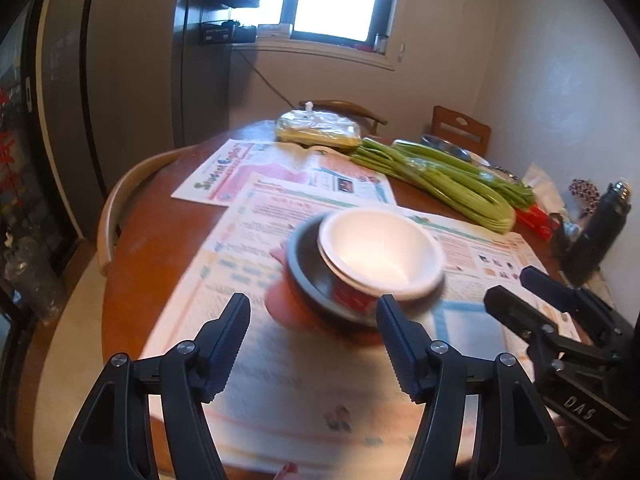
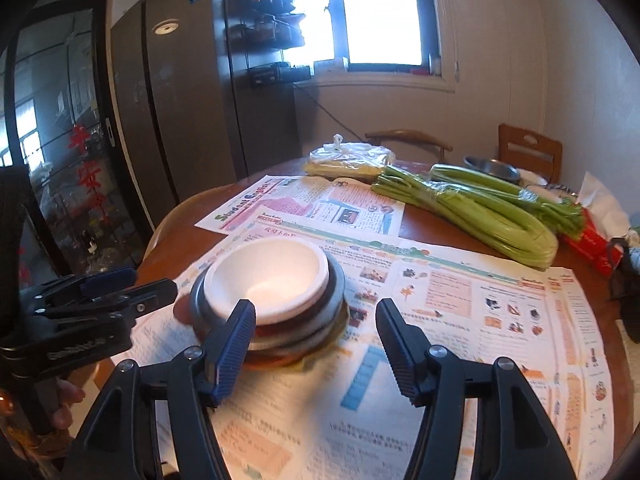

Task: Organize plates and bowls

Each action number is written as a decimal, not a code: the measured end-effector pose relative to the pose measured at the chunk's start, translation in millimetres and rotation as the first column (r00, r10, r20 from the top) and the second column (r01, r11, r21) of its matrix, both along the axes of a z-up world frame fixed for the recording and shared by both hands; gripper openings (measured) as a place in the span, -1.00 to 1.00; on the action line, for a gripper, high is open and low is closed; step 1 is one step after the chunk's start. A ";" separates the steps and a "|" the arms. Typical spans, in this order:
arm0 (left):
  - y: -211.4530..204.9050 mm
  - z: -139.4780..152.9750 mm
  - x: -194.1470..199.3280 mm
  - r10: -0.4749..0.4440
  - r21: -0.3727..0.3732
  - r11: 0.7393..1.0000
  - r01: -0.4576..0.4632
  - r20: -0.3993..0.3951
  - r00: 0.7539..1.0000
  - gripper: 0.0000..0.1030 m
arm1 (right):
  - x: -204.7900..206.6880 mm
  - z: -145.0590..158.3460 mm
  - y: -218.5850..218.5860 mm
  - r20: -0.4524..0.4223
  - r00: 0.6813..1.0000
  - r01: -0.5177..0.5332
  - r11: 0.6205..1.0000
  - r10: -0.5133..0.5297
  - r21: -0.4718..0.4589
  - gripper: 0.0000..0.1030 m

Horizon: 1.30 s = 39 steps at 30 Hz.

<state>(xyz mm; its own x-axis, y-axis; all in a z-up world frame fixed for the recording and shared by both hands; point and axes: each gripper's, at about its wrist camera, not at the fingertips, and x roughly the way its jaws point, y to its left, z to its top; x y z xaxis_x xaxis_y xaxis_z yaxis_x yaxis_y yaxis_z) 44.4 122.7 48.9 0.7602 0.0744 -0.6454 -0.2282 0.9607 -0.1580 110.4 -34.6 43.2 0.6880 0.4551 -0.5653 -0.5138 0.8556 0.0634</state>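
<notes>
A round wooden table (image 2: 184, 216) is spread with newspapers (image 2: 440, 320). Toward its far side lie two bundles of green celery (image 2: 492, 216), a clear bag of yellow food (image 2: 348, 160), a metal basin (image 2: 492, 170) and a red packet (image 2: 592, 248); a dark bottle (image 1: 600, 232) stands at the right edge in the left view. Chairs (image 2: 528, 152) ring the table, with a tall fridge (image 2: 188, 100) and a bright window (image 2: 384, 12) behind. A stack of bowls sits on the newspaper: a white bowl (image 2: 272, 276) nested on a dark bowl (image 1: 316, 280), with more dishes blurred beneath. The left gripper (image 1: 314, 312) stands spread and empty, the stack just ahead between its tips. The right gripper (image 2: 316, 316) is likewise spread and empty, its left finger (image 2: 232, 344) just in front of the stack, which lies ahead to its left.
</notes>
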 end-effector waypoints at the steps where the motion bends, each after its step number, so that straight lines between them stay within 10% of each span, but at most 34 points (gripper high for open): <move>1: -4.7 -1.0 -4.3 0.004 0.008 1.000 -0.004 0.005 1.000 0.33 | -7.0 -1.9 -4.0 0.009 1.000 -0.002 1.000 0.002 0.008 0.22; 39: -39.0 -44.9 -24.3 0.031 0.052 0.998 -0.025 -0.109 0.994 0.39 | -40.4 -46.1 -30.6 -0.113 0.993 0.041 0.999 -0.044 -0.030 0.28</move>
